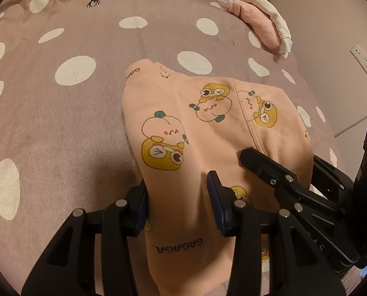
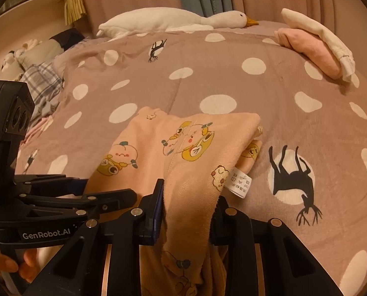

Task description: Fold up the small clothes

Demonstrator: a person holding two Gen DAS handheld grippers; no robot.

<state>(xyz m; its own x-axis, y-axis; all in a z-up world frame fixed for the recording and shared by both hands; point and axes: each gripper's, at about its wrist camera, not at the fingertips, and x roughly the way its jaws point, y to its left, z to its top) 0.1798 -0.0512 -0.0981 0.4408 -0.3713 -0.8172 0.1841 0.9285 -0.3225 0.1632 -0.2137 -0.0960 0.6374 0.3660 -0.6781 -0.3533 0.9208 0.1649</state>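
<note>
Garment (image 1: 208, 128) mid-bedspread (image 1: 60, 123), open cover beyond

1. The left tool (image 1: 177, 197) is seen pointed steeply downward, its two black fingers (image 1: 139, 204) set apart with cloth bunched between them; whether the pads press on it cannot be told.
2. The right tool (image 2: 188, 207) is angled downward and is closed on a fold of cloth, which is pinched between its pads and hangs below them.
3. The two tools are held just beside each other, each appearing at the edge of the other's view.
4. A hand (image 2: 8, 261) is seen wrapped around the left tool's handle, with the fingertips visible.
</note>
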